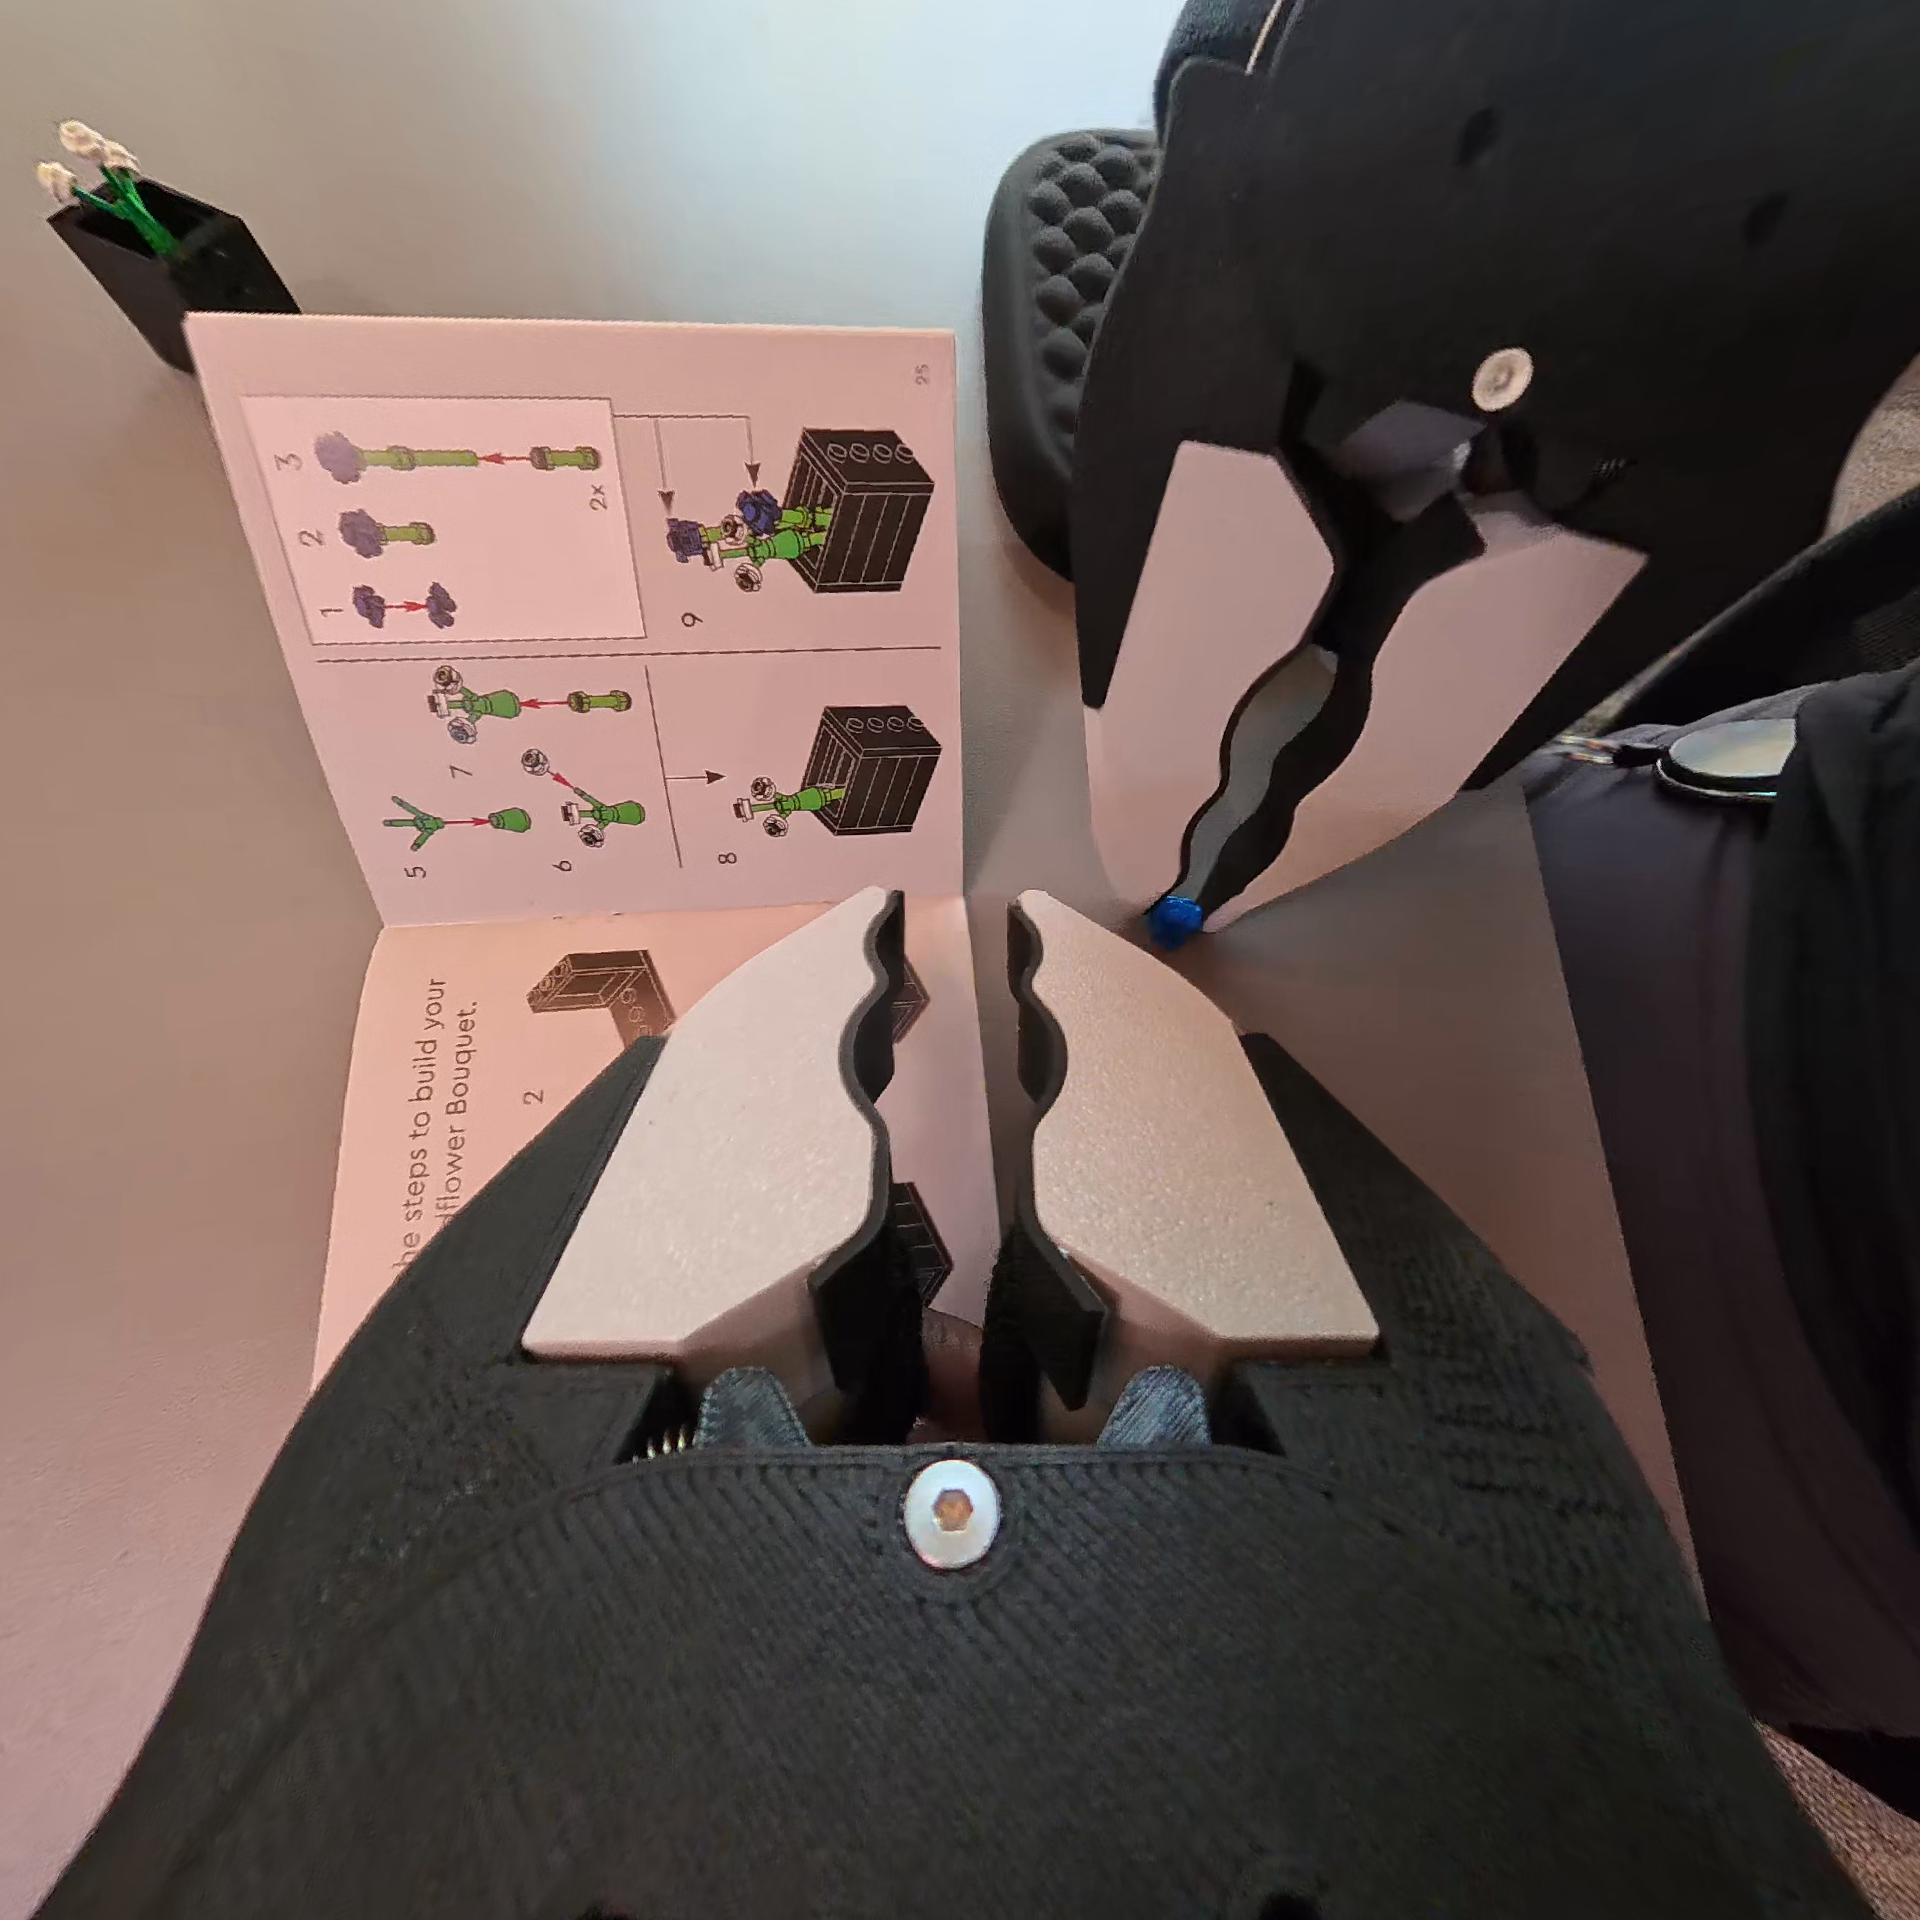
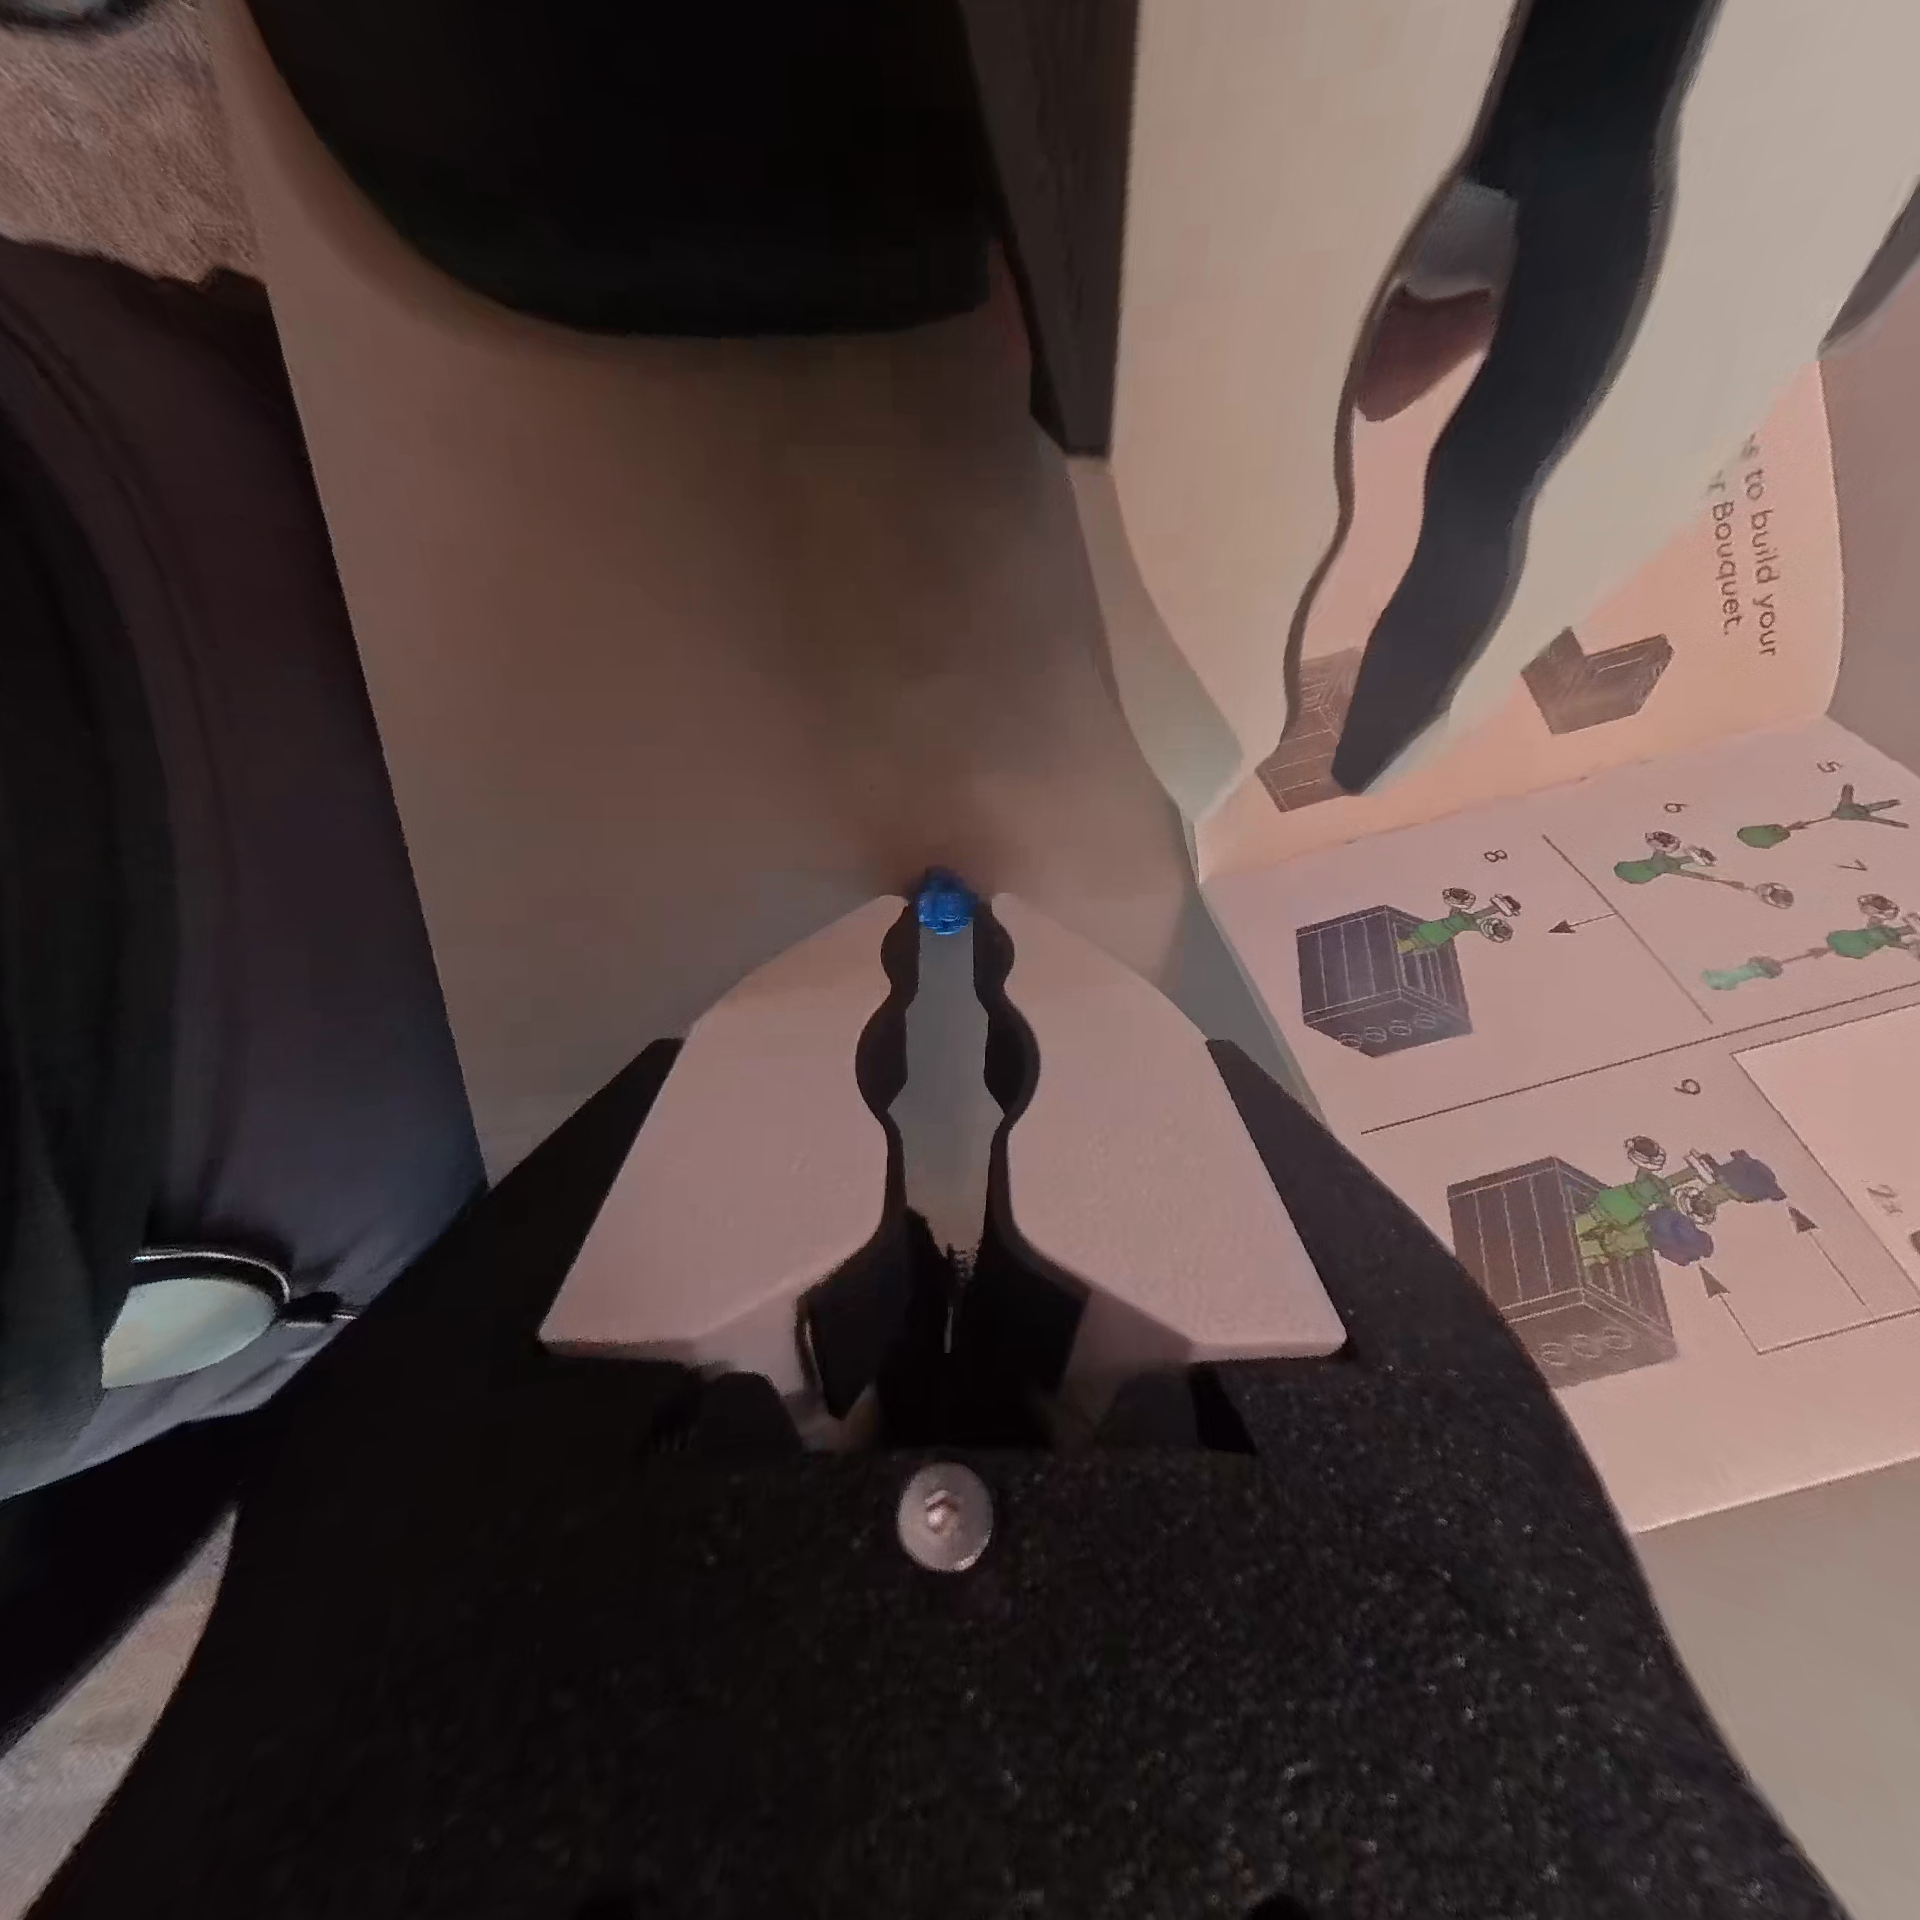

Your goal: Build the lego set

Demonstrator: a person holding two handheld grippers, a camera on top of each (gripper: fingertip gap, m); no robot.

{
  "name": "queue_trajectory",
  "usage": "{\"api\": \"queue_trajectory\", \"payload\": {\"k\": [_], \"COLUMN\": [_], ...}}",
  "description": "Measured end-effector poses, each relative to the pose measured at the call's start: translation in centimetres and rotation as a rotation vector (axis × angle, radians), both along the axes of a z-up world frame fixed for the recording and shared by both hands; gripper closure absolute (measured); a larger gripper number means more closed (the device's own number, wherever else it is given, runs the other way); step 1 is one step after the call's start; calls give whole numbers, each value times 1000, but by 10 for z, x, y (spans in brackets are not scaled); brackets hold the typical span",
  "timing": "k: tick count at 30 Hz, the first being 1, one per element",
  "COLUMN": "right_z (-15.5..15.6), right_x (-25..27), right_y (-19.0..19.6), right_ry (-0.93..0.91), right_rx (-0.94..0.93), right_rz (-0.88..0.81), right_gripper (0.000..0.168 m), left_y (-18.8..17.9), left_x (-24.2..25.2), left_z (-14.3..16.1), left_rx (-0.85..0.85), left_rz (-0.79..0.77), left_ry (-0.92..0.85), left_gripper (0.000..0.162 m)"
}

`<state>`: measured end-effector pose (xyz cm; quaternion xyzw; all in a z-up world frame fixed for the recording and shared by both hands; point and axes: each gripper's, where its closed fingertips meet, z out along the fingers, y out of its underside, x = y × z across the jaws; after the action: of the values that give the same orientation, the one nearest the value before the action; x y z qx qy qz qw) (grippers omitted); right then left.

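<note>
R gripper tips pinch tiny blue plastic lego flower piece at table. L gripper narrow gap, empty. Piece light, rigid, slippery; grip by sides.

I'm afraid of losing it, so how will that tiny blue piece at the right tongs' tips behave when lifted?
The blue piece is probably very light and stiff. Only the tips of the right tongs pinch it, so it may twist or pop out. Its rounded, knobbly shape suggests it could roll on the table.
</note>
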<state>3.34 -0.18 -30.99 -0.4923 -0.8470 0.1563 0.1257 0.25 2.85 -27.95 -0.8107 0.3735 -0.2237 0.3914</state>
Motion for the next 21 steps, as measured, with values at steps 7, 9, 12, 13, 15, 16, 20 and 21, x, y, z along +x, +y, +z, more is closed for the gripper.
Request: {"api": "queue_trajectory", "payload": {"k": [7, 9, 12, 13, 15, 16, 20, 21], "right_z": [51, 65, 76, 79, 85, 89, 94, 94], "right_x": [7, 15, 22, 24, 25, 25, 24, 24], "right_y": [8, 5, -5, -8, -14, -16, -23, -24], "right_ry": [169, 142, 83, 67, 55, 55, 50, 47], "right_rx": [-602, -754, -910, -948, -1020, -1048, -1108, -1112], "right_rz": [-250, -232, -182, -167, -139, -130, -104, -103], "right_gripper": [158, 158, 157, 157, 157, 157, 157, 157], "left_y": [-15, -22, -31, -35, -42, -44, -46, -48], "left_x": [8, 22, 38, 42, 47, 49, 57, 60], "left_z": [20, 35, 54, 60, 71, 72, 65, 64], "left_rx": [305, 497, 672, 706, 755, 763, 757, 753], "left_rz": [-205, -291, -357, -371, -394, -402, -434, -448], "left_ry": [36, 40, -8, -42, -115, -132, -100, -103], "left_gripper": [136, 135, 135, 136, 137, 138, 142, 143]}}
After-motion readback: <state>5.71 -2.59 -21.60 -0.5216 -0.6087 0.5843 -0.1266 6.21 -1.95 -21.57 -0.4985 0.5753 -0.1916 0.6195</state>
